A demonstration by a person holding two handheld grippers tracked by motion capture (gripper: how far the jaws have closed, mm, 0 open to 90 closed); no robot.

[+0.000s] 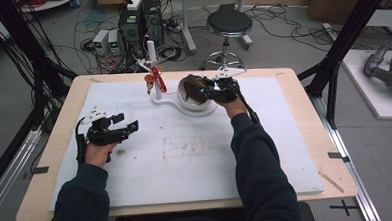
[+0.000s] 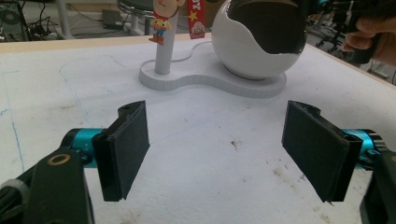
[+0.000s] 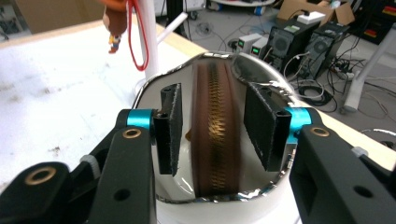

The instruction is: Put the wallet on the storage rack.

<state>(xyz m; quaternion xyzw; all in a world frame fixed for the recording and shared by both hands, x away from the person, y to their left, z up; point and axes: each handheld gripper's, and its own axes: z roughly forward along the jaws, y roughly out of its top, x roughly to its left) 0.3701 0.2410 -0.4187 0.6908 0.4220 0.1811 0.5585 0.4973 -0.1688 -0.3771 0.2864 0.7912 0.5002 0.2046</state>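
Note:
A white round bowl (image 1: pixel 185 100) stands on a white base (image 2: pixel 205 80) at the far middle of the mat. In it lies a brown zippered pouch (image 3: pixel 215 158), zip up. My right gripper (image 1: pixel 204 92) is at the bowl's mouth, open. In the right gripper view, my right gripper (image 3: pixel 215 126) has a jaw on each side of the pouch with a gap on both sides. My left gripper (image 1: pixel 128 121) hovers open over the mat at the left, nothing between its jaws. In the left gripper view, my left gripper (image 2: pixel 217 149) faces the bowl (image 2: pixel 252 60).
A white post (image 2: pixel 164 56) rises from the same base, left of the bowl, with a cartoon charm (image 2: pixel 161 21) and a red strap (image 3: pixel 135 42) hanging from it. A white mat (image 1: pixel 186 156) covers the wooden table. Beyond the far edge stand a stool (image 1: pixel 229 24), computers and cables.

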